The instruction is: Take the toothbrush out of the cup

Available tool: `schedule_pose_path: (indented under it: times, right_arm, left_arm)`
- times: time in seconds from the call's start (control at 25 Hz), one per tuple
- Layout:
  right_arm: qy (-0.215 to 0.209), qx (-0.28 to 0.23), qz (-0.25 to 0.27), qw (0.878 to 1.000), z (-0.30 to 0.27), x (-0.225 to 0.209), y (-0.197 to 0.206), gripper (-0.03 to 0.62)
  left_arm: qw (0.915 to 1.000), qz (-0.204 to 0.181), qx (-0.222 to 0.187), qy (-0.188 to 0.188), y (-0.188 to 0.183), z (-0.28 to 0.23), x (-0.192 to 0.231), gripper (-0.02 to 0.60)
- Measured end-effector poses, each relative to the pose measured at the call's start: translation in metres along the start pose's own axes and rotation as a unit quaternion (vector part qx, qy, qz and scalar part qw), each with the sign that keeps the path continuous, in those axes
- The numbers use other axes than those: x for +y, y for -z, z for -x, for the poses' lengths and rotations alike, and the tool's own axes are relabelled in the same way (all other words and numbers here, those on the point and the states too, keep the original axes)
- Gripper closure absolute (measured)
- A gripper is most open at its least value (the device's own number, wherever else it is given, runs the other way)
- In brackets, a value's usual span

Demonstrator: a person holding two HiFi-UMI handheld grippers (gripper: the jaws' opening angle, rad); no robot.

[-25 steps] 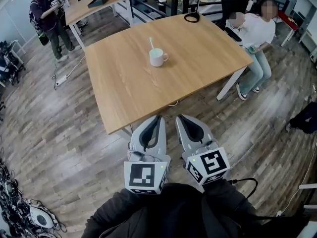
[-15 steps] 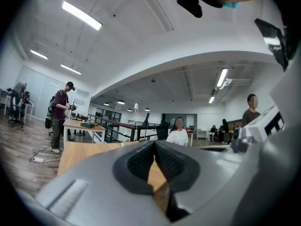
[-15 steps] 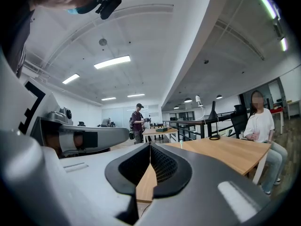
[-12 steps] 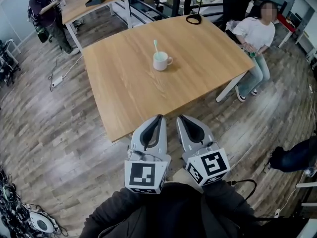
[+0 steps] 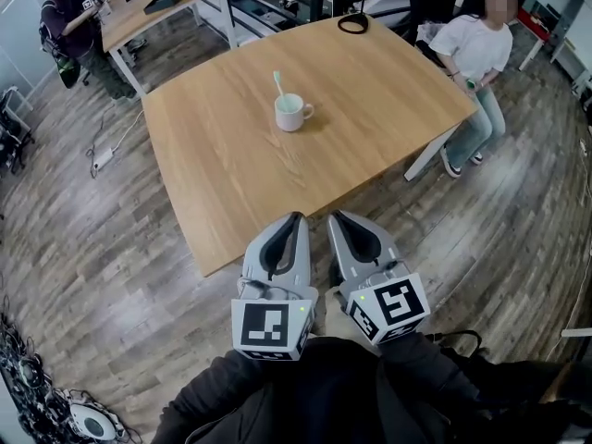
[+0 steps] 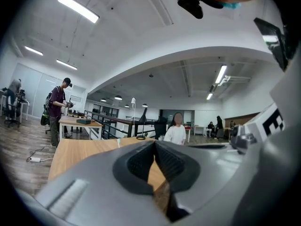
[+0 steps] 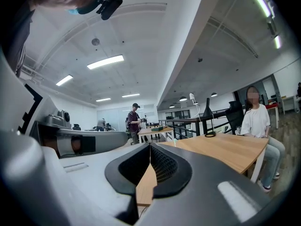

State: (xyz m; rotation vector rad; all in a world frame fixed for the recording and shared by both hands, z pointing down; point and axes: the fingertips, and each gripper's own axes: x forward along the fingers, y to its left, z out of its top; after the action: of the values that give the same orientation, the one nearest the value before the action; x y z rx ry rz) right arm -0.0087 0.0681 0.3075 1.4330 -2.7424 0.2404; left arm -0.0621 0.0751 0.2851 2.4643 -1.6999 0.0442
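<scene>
Both tools hang side by side just short of the table's (image 5: 222, 183) near edge. I see my left gripper (image 5: 294, 218) and right gripper (image 5: 335, 218) each with jaws pressed together, empty. The toothbrush (image 5: 277, 83) stands in the white cup (image 5: 291, 115) near mid-table, well apart from me, leaning toward the far left. Only bare tabletop lies between us. A black lamp base (image 5: 352, 24) sits at the far edge, a seated person (image 5: 474, 49) is by the right corner, and a standing person (image 5: 63, 28) is beside a second table (image 5: 129, 18).
</scene>
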Motion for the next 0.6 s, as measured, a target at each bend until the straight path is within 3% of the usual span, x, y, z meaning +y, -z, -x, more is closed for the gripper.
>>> schedule_pose_path:
  times: [0.6]
  right_arm:
    - [-0.047, -0.005, -0.012, 0.999, -0.084, -0.09, -0.018, 0.592]
  left_arm:
    - [0.9988, -0.03, 0.015, -0.037, -0.008, -0.123, 0.01, 0.574]
